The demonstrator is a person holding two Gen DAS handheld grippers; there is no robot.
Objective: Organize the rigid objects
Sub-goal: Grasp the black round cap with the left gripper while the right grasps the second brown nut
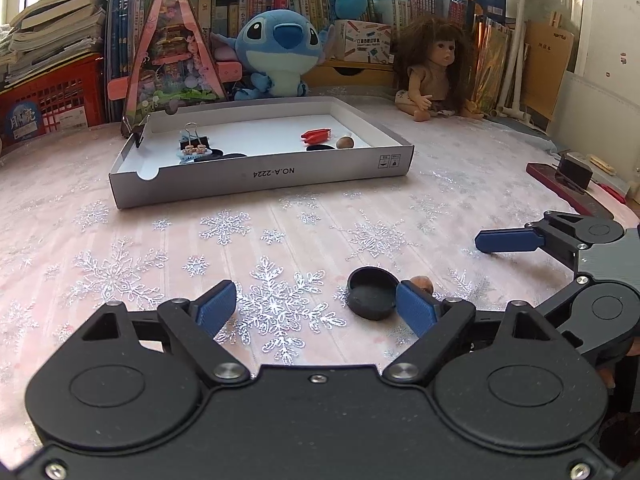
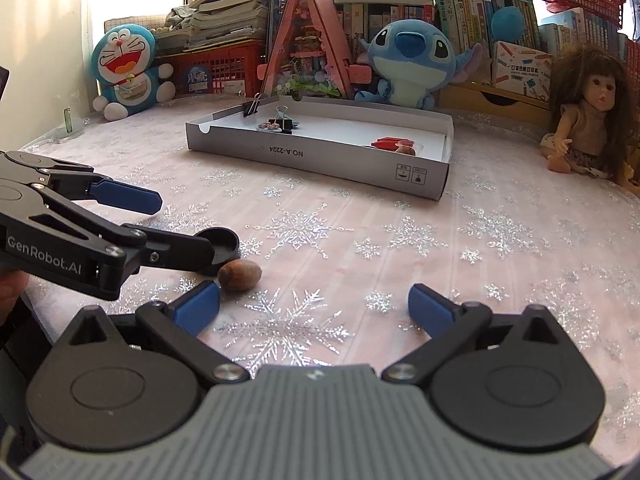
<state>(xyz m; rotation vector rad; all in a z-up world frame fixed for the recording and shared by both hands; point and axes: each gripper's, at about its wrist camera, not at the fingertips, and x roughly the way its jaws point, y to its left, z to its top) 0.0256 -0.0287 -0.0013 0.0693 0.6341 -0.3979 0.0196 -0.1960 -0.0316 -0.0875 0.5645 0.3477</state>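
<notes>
A black round lid (image 1: 372, 293) lies on the snowflake cloth beside a brown nut (image 1: 422, 282); both also show in the right wrist view, the lid (image 2: 220, 242) and the nut (image 2: 239, 275). My left gripper (image 1: 316, 307) is open, its right finger touching or just beside the lid. My right gripper (image 2: 314, 307) is open and empty, the nut just ahead of its left finger. A shallow white box (image 1: 256, 174) holds binder clips (image 1: 195, 146), a red piece (image 1: 316, 135), another nut (image 1: 345, 143) and dark lids.
Behind the box stand a Stitch plush (image 1: 280, 54), a pink triangular case (image 1: 172, 48), a doll (image 1: 434, 66), books and red baskets. A Doraemon plush (image 2: 124, 68) sits far left. A dark red case with a black block (image 1: 574, 178) lies at the right.
</notes>
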